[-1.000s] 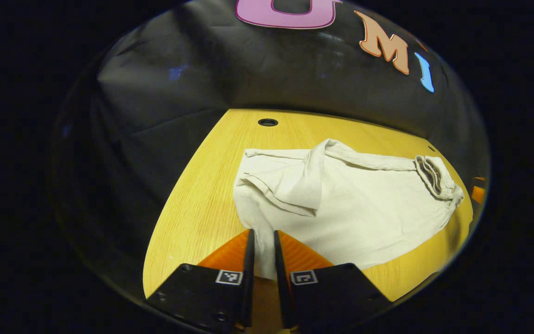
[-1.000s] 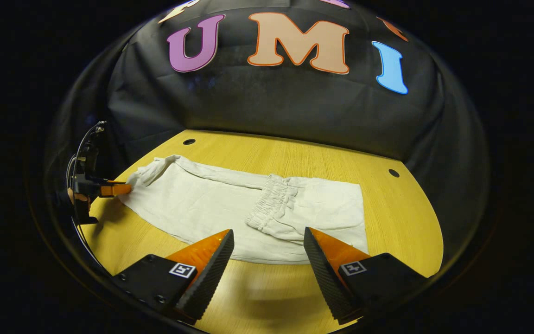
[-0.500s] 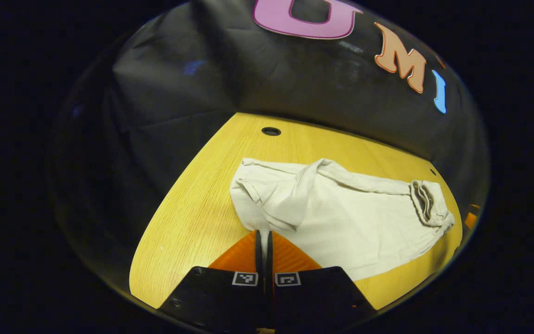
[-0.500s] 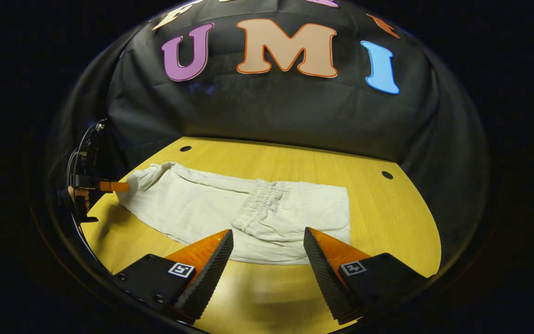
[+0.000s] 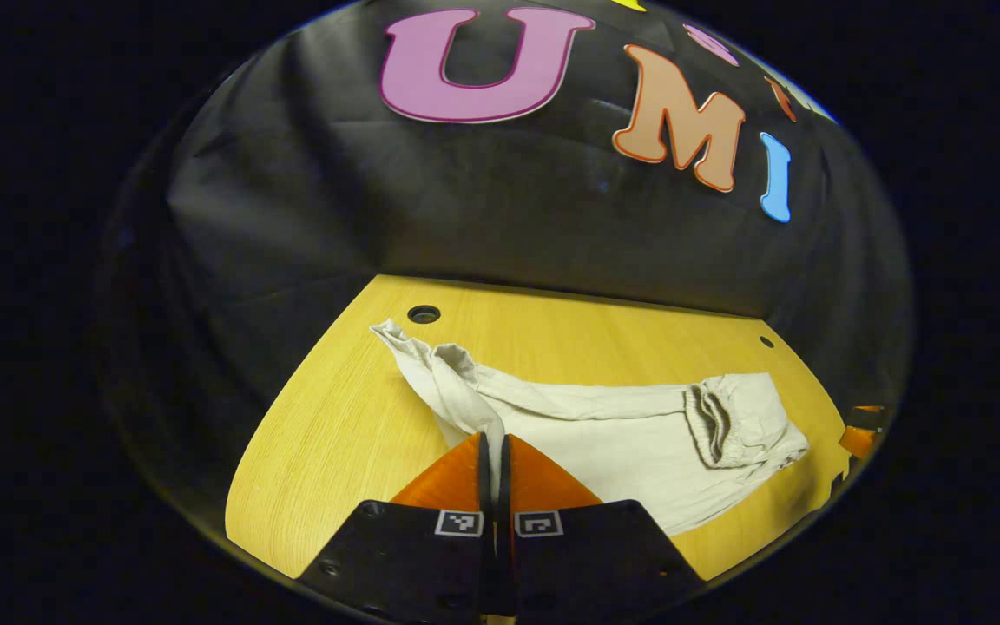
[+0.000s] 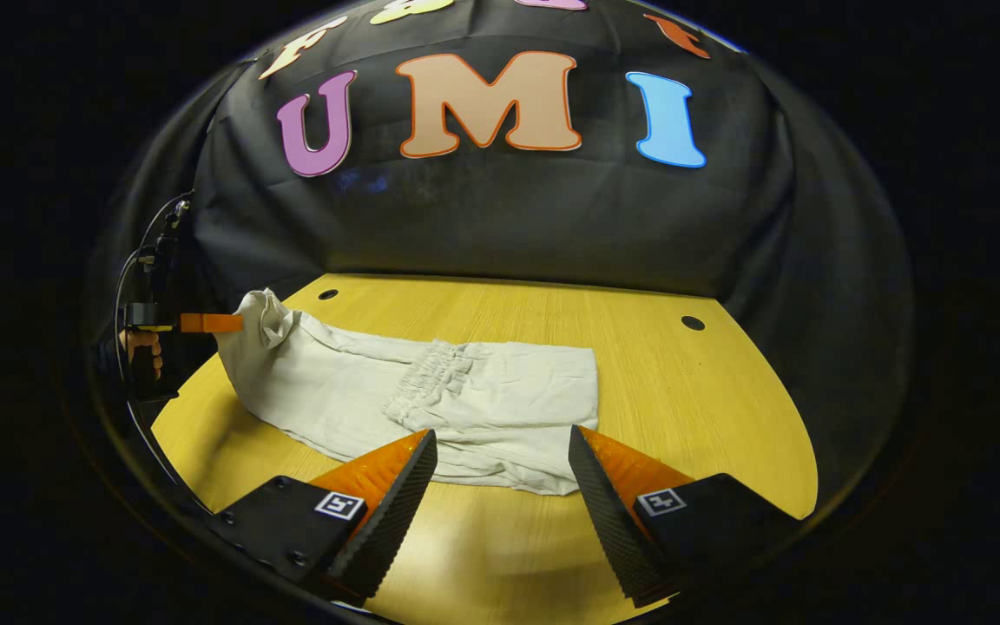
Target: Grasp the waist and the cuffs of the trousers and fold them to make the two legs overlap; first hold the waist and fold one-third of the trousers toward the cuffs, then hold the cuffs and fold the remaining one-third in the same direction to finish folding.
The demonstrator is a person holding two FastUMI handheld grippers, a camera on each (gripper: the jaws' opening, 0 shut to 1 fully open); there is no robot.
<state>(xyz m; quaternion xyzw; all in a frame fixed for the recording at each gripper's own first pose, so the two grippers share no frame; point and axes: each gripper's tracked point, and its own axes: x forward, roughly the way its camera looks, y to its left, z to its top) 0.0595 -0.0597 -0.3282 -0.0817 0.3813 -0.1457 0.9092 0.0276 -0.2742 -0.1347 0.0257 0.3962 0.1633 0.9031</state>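
Along the left gripper view: left tool point(image 5: 494, 451), jaws closed to a sliver, pinching the cuff end of the trousers point(image 5: 604, 425). Cloth rises from the desk point(image 5: 326, 434) into the fingers; a loose corner trails toward the desk's hole point(image 5: 424, 313). Waistband point(image 5: 713, 417) lies already folded over the middle, far side. Part of the right tool point(image 5: 860, 434) shows at the edge.

Right gripper view: right tool point(image 6: 500, 473), jaws wide apart, holding nothing, hovering just above the desk at the near edge of the trousers, beside the folded waist section. Left tool visible at far left, cuff bunched and lifted at its tip; a hand grips it.

Risks, judged: only one layer or one leg's cuff may be pinched, so the other could sag out. Carrying the cuffs over with one tool could skew the fold or drag the waist section out of line.
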